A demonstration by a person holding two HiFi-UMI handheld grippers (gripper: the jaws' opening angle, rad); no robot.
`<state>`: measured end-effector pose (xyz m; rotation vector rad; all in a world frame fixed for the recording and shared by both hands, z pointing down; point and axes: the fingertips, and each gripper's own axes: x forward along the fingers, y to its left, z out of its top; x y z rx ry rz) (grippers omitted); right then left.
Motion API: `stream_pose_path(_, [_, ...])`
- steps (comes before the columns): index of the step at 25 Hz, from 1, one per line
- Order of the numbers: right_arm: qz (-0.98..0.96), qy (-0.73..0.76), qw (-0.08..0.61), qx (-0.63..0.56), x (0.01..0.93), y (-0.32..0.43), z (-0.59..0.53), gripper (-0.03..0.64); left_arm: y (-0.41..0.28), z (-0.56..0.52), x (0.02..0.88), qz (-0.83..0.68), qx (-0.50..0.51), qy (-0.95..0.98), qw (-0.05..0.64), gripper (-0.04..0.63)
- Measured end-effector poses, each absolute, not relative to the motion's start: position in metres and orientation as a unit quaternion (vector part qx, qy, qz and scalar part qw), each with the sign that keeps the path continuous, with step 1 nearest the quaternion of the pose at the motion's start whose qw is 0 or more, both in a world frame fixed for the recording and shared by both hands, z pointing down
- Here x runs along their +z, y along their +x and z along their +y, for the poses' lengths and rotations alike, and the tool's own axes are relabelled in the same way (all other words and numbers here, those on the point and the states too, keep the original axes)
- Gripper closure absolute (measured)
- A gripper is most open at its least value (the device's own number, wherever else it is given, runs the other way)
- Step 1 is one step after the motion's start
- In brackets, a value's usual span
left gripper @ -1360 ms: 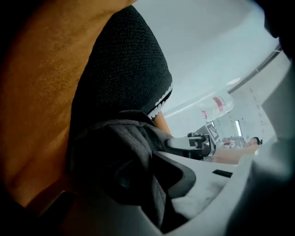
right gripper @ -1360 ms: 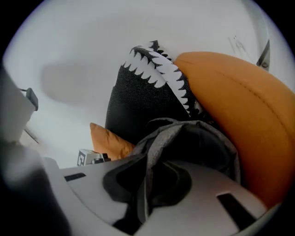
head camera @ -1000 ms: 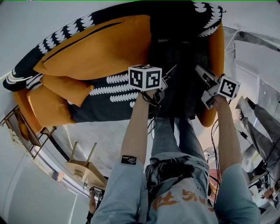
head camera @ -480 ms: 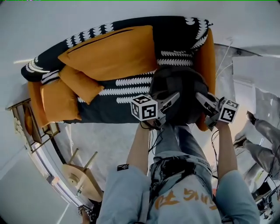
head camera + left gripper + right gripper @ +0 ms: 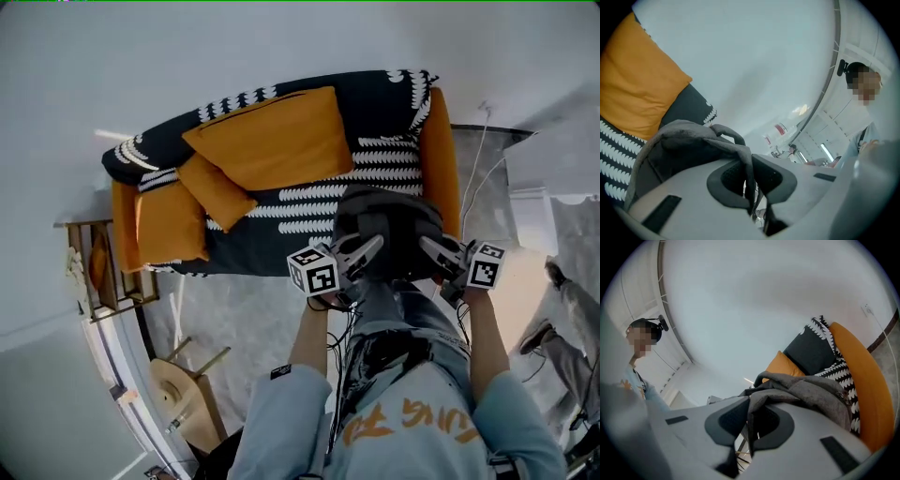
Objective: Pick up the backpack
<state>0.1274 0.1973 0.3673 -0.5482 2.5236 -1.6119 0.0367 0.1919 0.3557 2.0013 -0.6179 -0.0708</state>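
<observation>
Counting first: one dark grey backpack (image 5: 389, 223), two tongs, one sofa (image 5: 375, 112) in a black cover with white leaf-like bands, and what look like three orange cushions on it: a large one (image 5: 272, 141) against the back, a small one (image 5: 217, 190) in front of that, and a third (image 5: 171, 223) at the far left end. One wooden stool (image 5: 183, 389) stands on the pale floor (image 5: 253, 309) to the person's left, and a second person's legs (image 5: 562, 323) show at the right edge of the head view. The left tongs (image 5: 373, 246) are clenched on a fold of the backpack's grey fabric, which runs down between the dark pads (image 5: 726, 180) in the left gripper view. The right tongs (image 5: 429, 247) are likewise clamped on grey fabric of the backpack (image 5: 806, 394), pinched between their pads (image 5: 729, 420). Hanging between the two tongs, the backpack is in the air in front of the person's legs, before the front edge of the sofa's right end. A second ago it lay on the sofa seat by the right armrest with both tongs reaching down to it. Since then it has come up clear of the seat, both grips have stayed closed, and the whole sofa now fits in the head view, looking smaller and farther off.
</observation>
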Motion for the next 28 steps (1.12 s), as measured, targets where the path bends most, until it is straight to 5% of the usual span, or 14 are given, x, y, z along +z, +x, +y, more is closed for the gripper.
stream_pose_path(12, [0.9, -0.133, 0.051, -0.411, 0.274, 0.115, 0.206, 0.574, 0.014, 0.218, 0.261, -0.37, -0.085, 0.84, 0.387, 0.554])
stream_pose_path(28, [0.988, -0.067, 0.093, -0.099, 0.009, 0.089, 0.142, 0.572, -0.016, 0.163, 0.009, -0.335, -0.147, 0.926, 0.092, 0.553])
